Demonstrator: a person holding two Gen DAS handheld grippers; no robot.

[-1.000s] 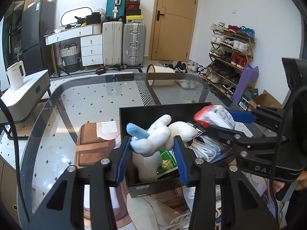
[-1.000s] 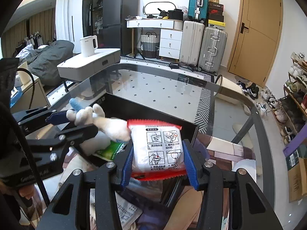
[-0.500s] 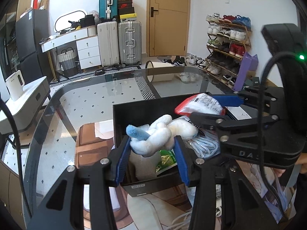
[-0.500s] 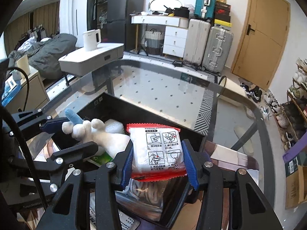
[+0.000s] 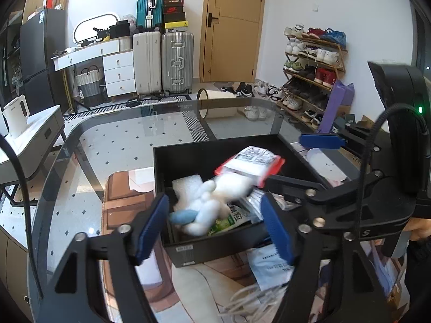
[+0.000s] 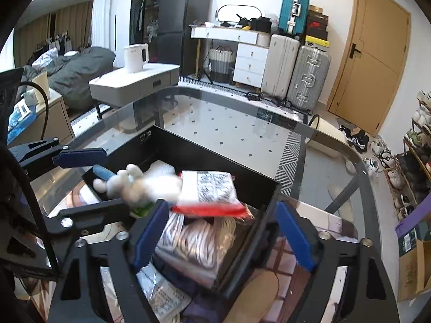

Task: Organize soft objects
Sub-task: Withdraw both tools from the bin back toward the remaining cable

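Both my left gripper [image 5: 214, 222] and right gripper [image 6: 219, 231] gape wide and empty, the blurred plush toy [image 5: 207, 207] and red-edged packet [image 6: 210, 192] seemingly dropping straight ahead into the black box [image 5: 215, 150].

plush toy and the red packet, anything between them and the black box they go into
Nothing visible does. Both tools are open, and the plush toy and the red packet are blurred right over the open black box. Under them lie only foam, a green packet and coiled cord.

Motion blurs the plush toy [image 5: 204, 204] and packet [image 6: 210, 191].
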